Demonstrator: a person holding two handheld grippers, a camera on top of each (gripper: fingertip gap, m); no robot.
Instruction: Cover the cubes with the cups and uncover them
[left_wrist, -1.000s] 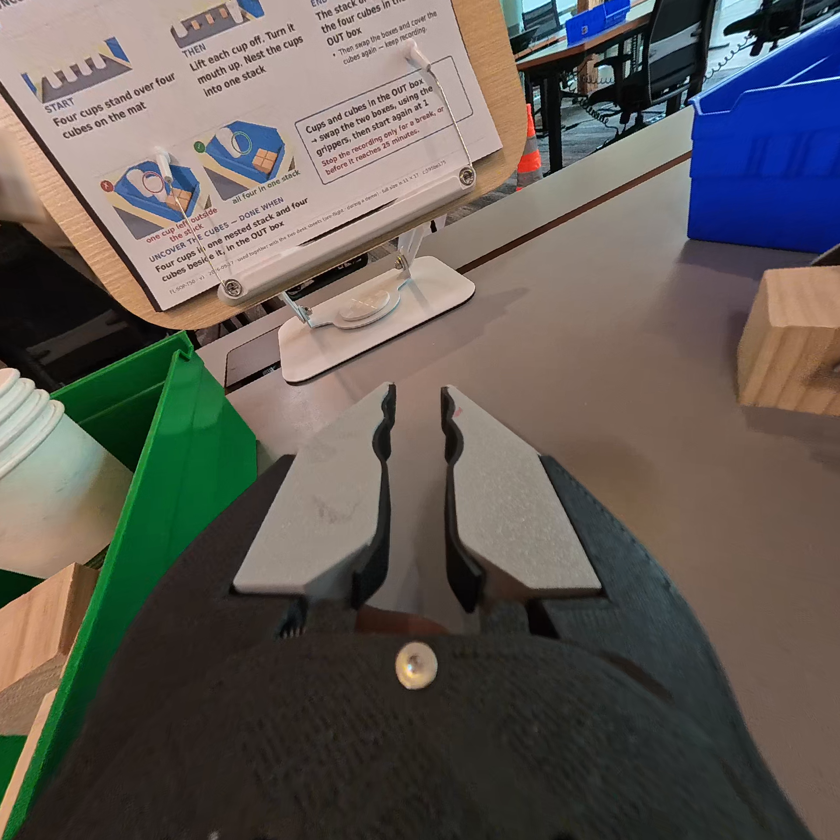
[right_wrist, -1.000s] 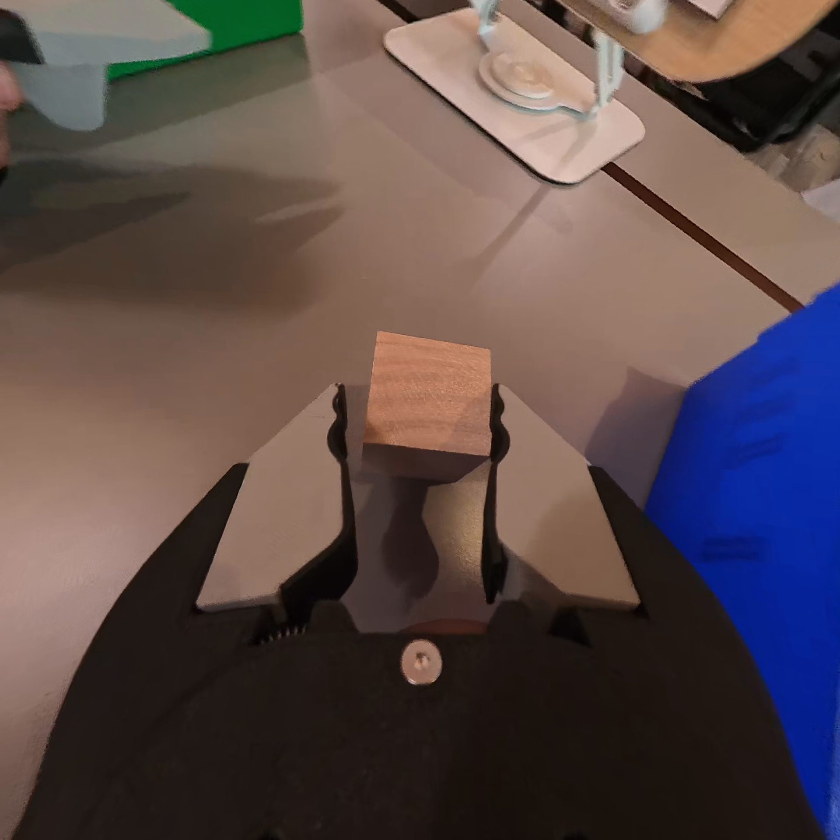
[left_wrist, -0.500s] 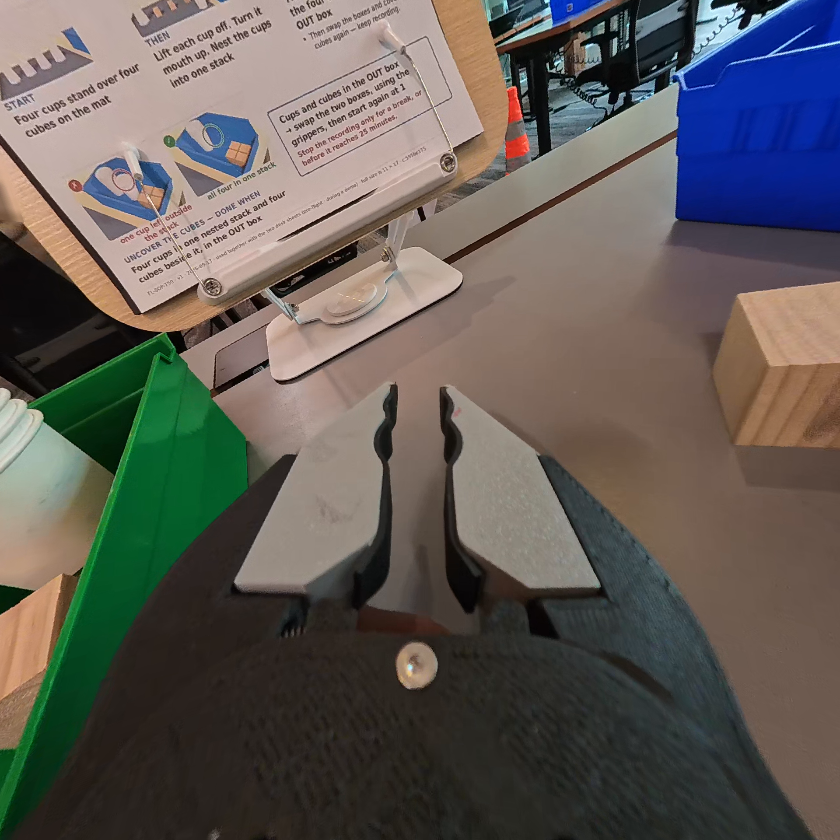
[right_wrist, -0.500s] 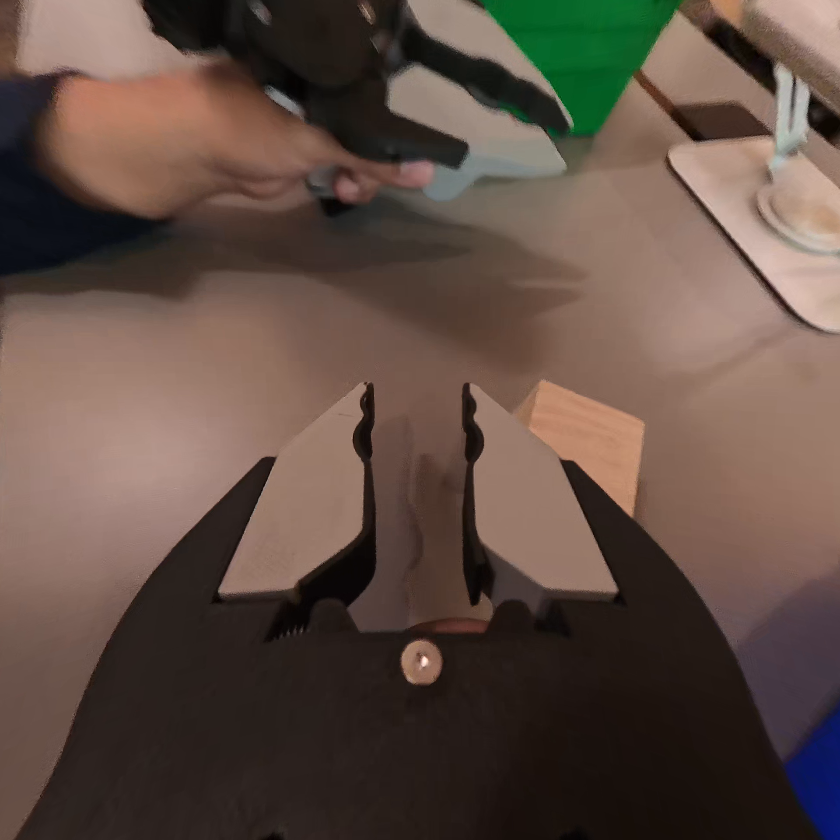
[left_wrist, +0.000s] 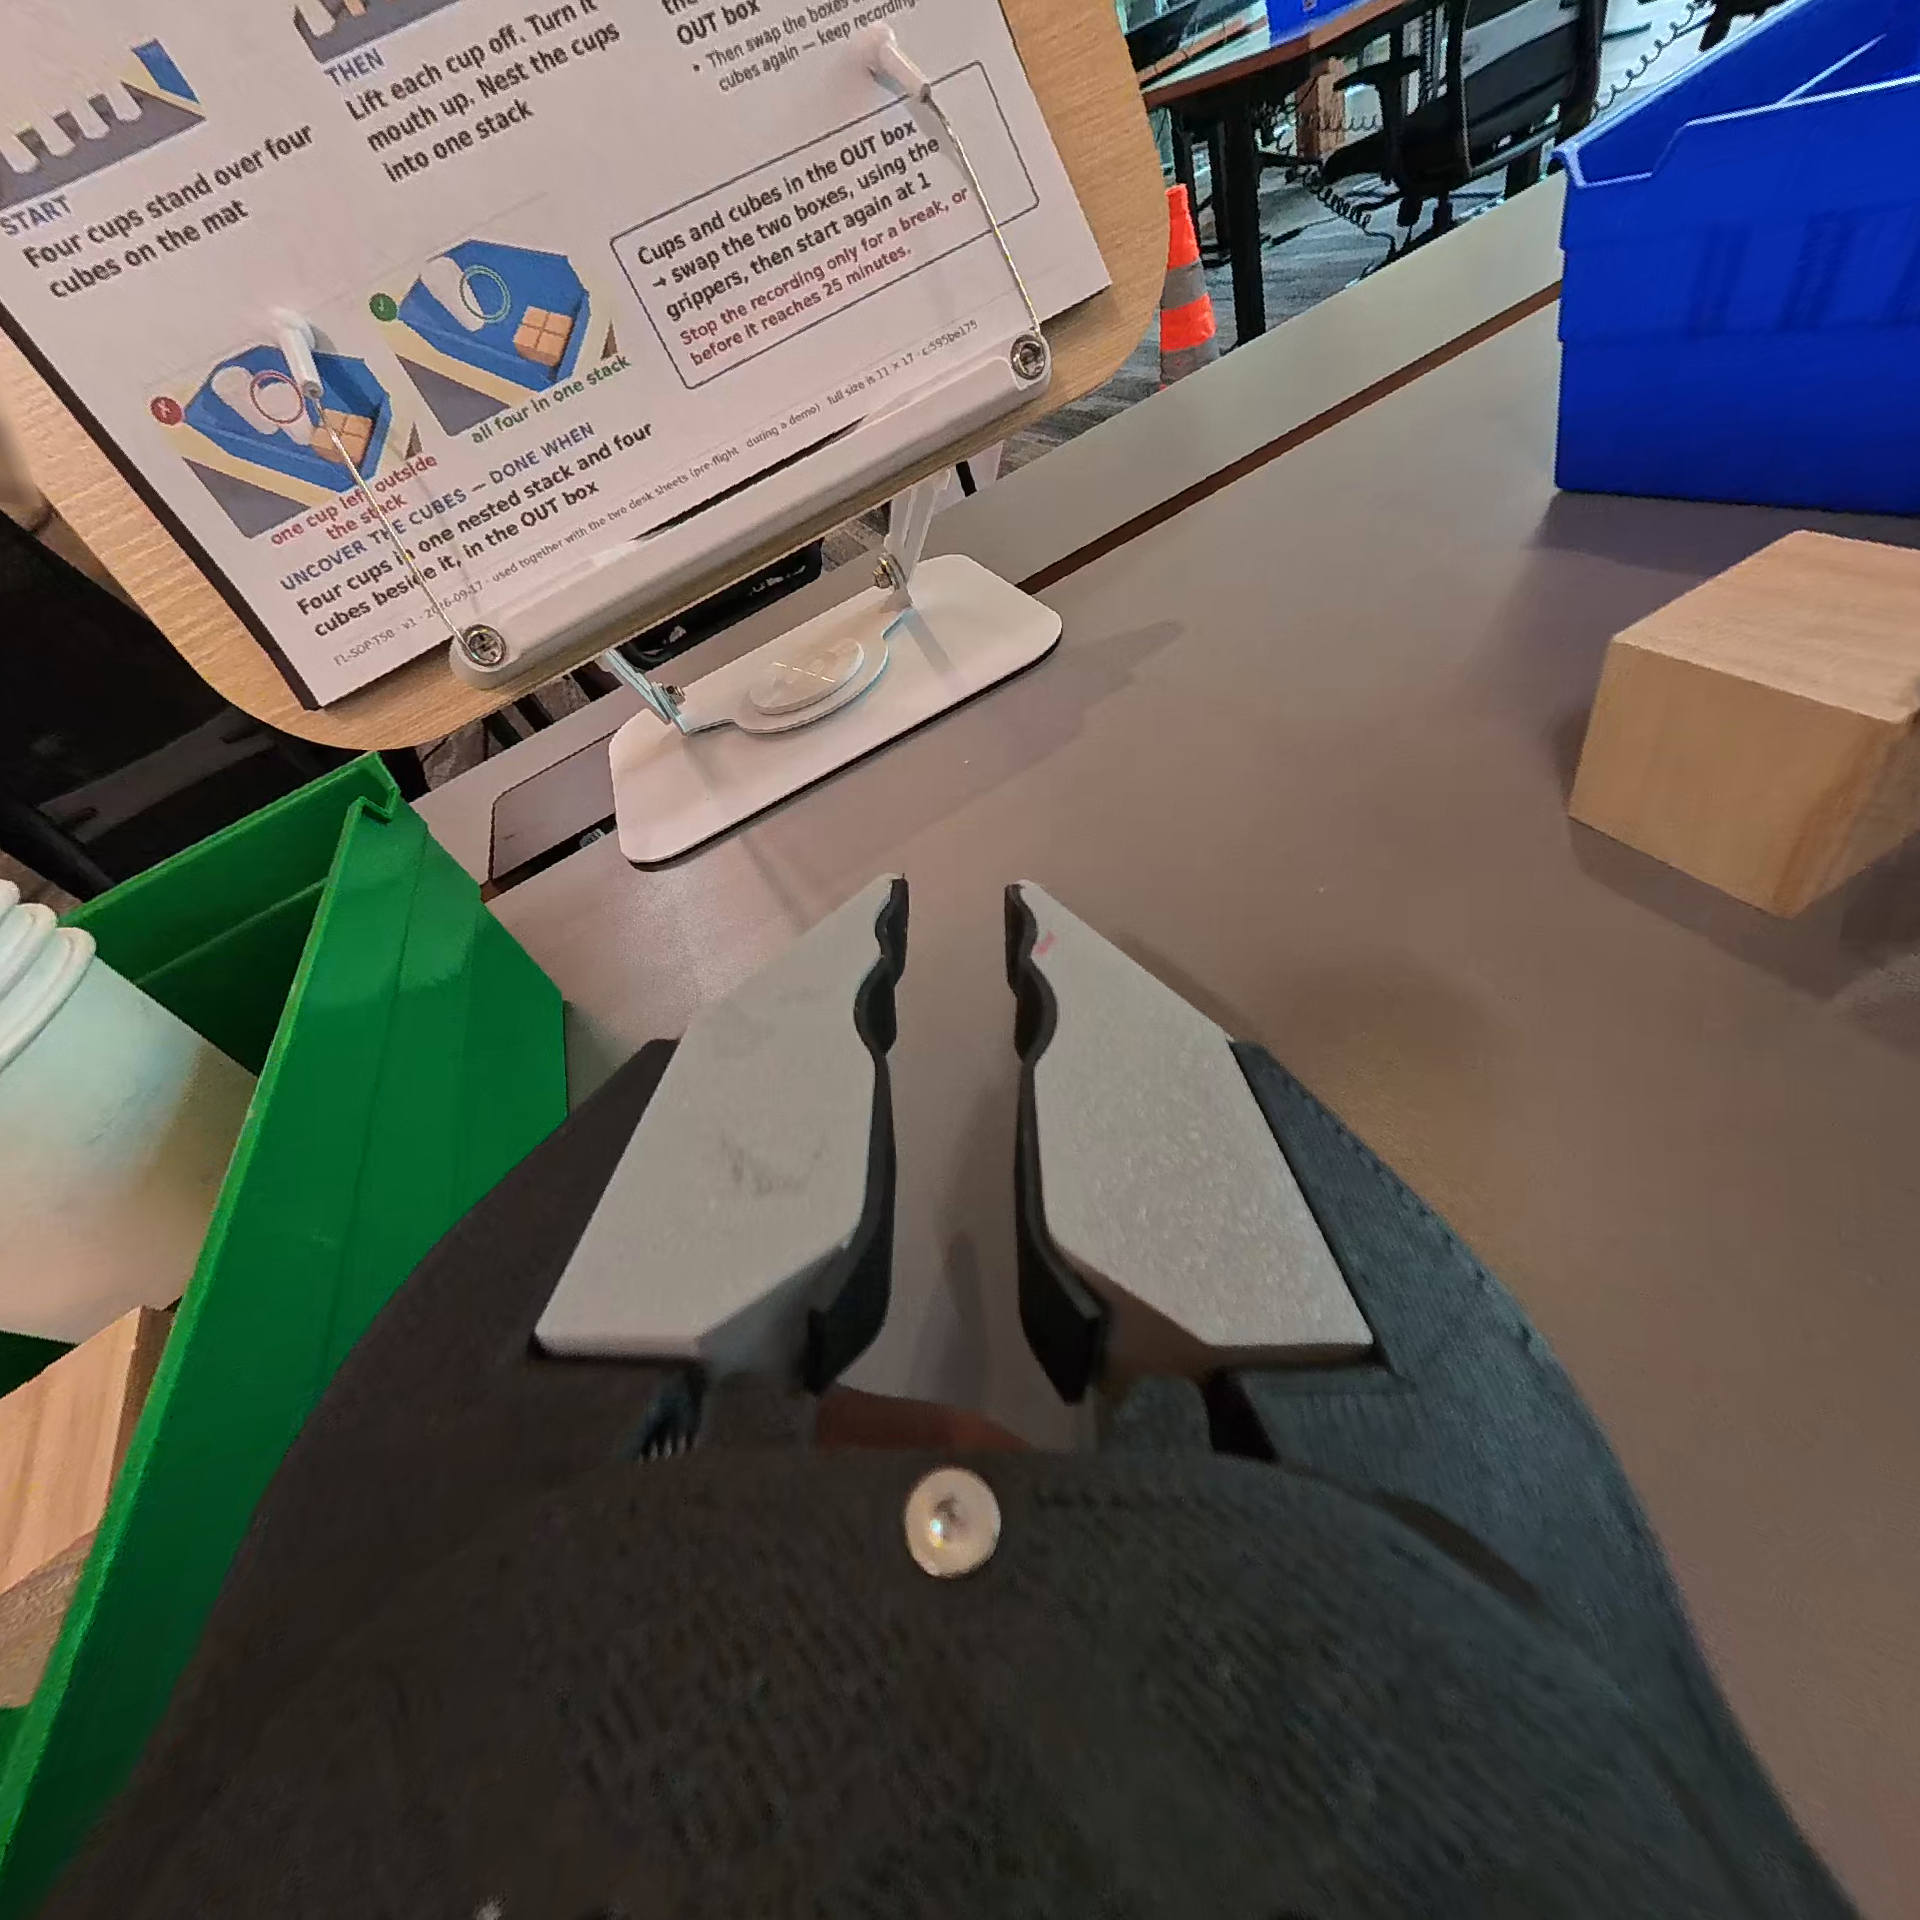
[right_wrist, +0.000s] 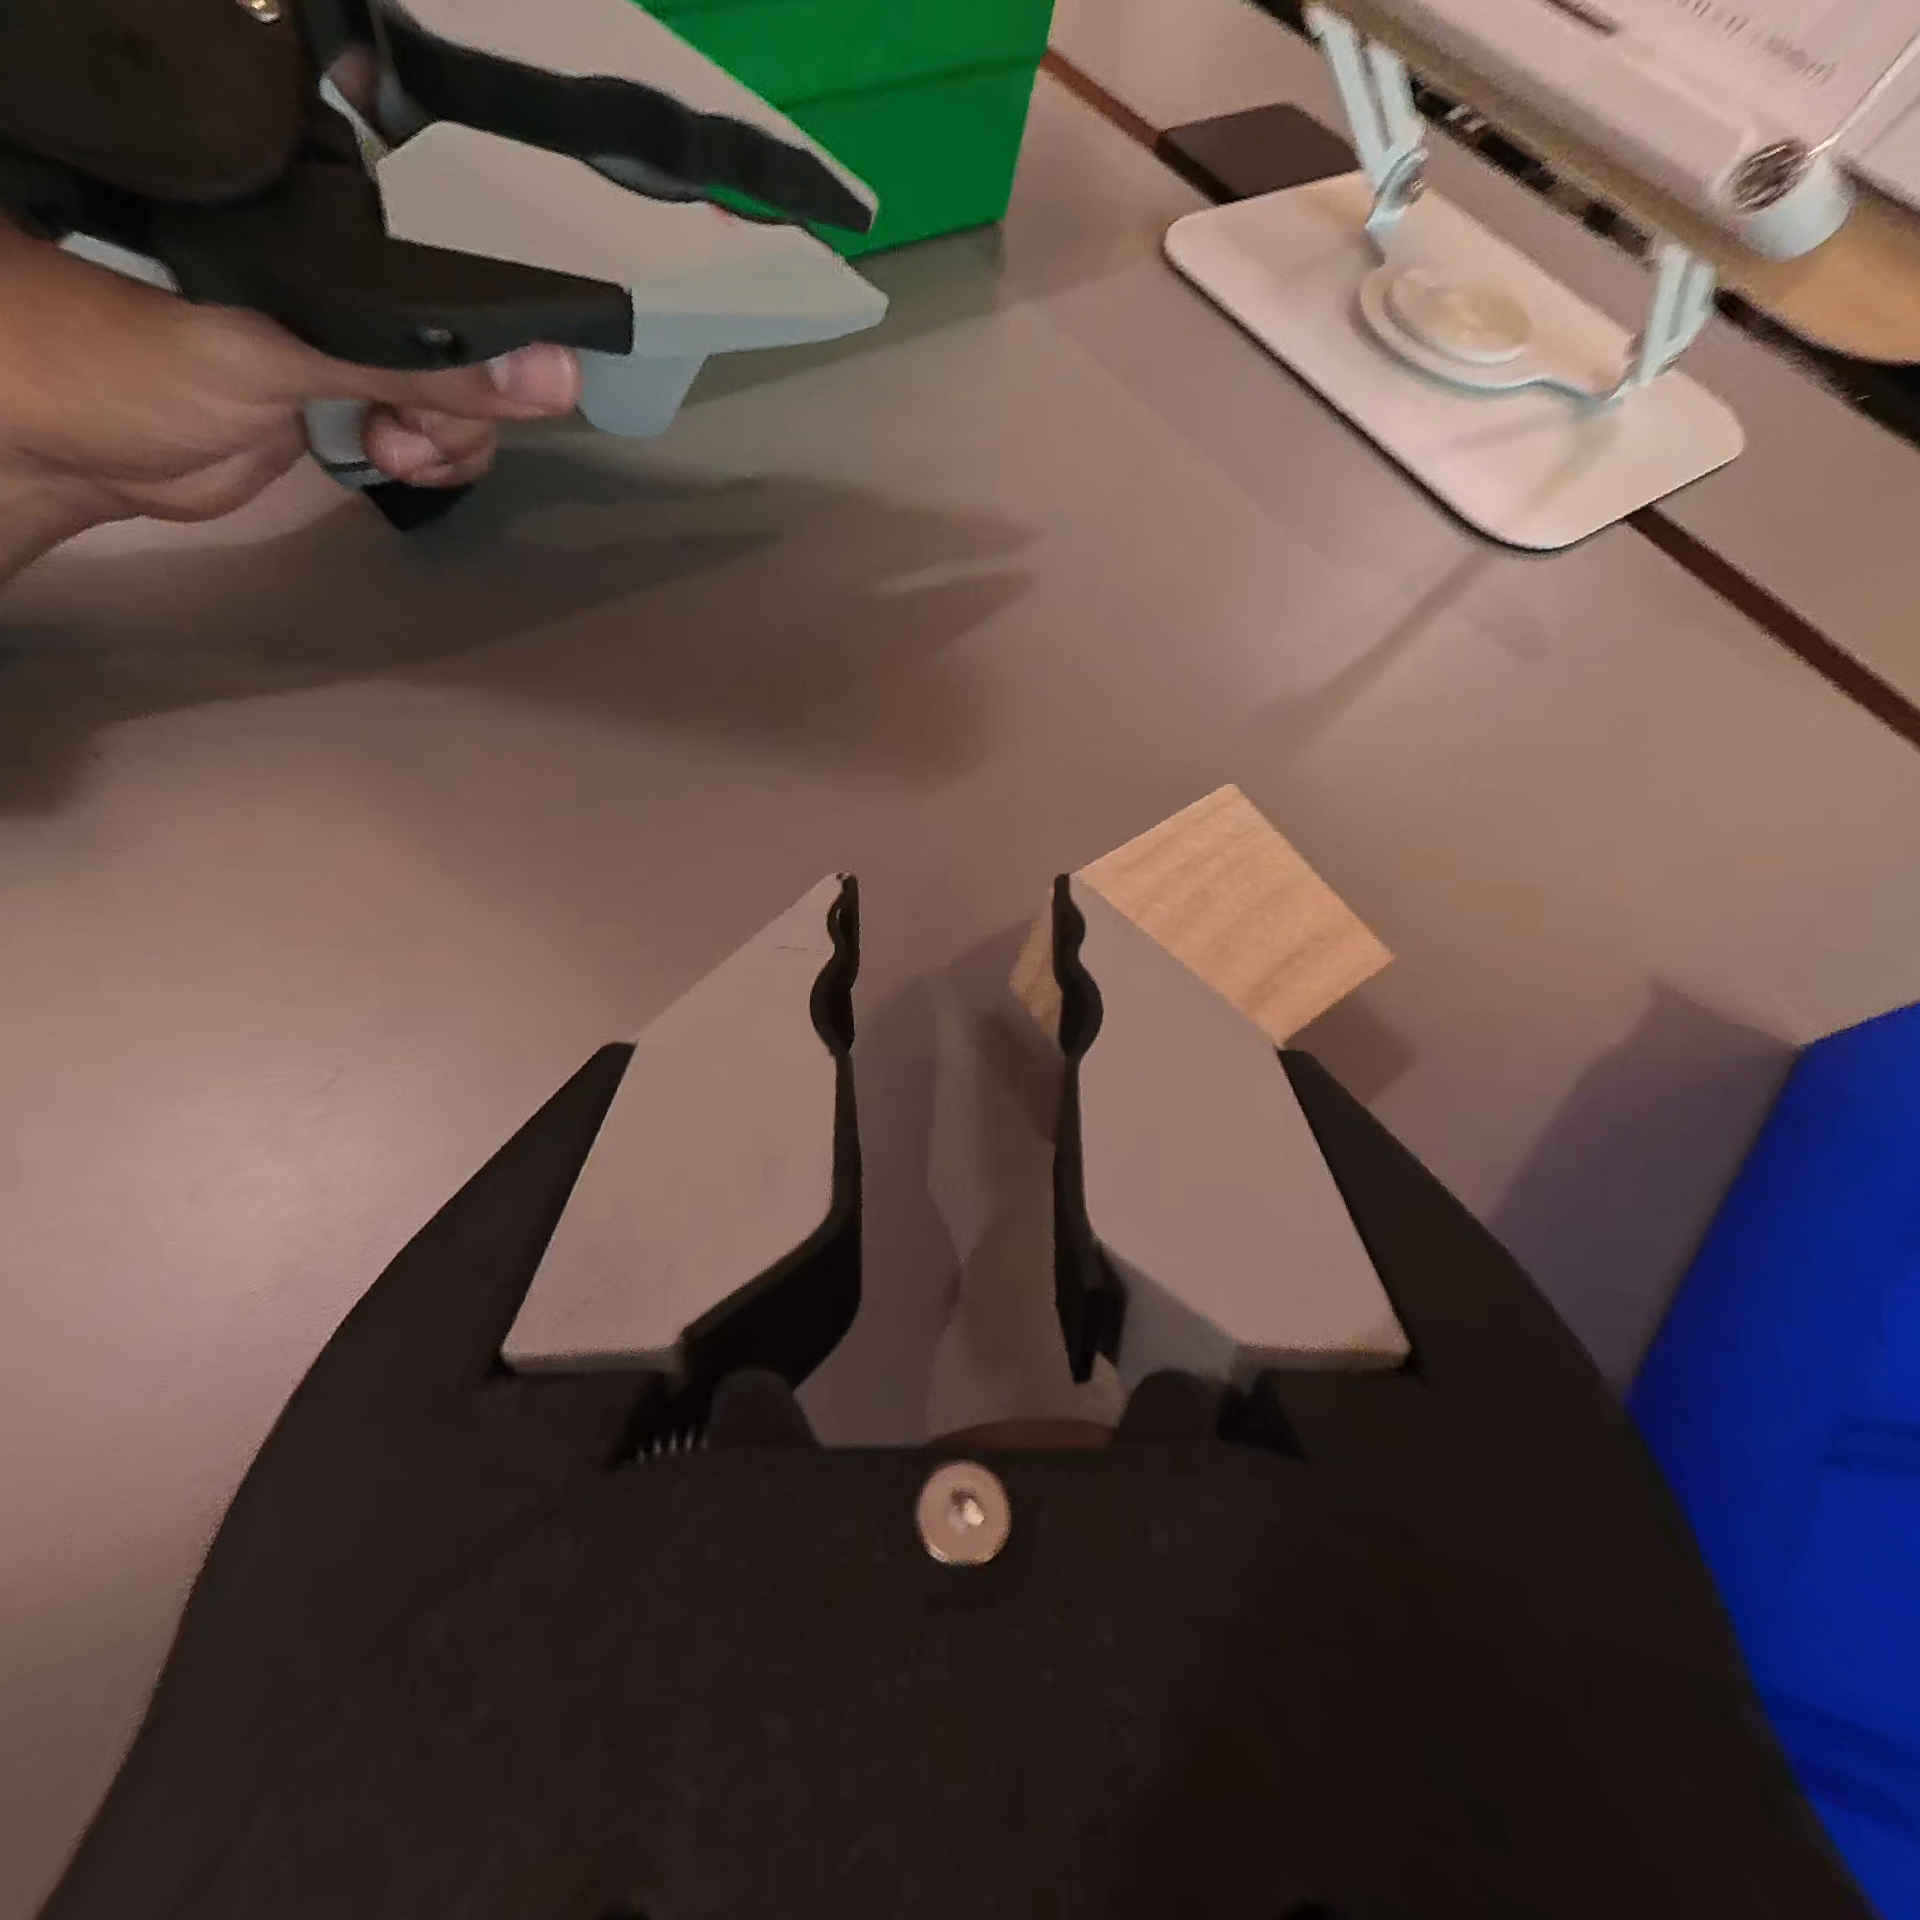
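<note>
My right fingers (right_wrist: 954, 894) stand narrowly apart on nothing — the wooden cube (right_wrist: 1236, 914) sits on the tabletop (right_wrist: 520, 935) just past the right fingertip. My left fingers (left_wrist: 954, 894) are narrow and empty too, beside the green bin (left_wrist: 343, 1039) holding the stacked cups (left_wrist: 62, 1122) — probably handy for fetching one

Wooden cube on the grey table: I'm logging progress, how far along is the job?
Early. One light wooden cube lies uncovered on the grey table. Both the left gripper and right gripper are open and empty. White nested cups and another cube wait in the green bin.
</note>
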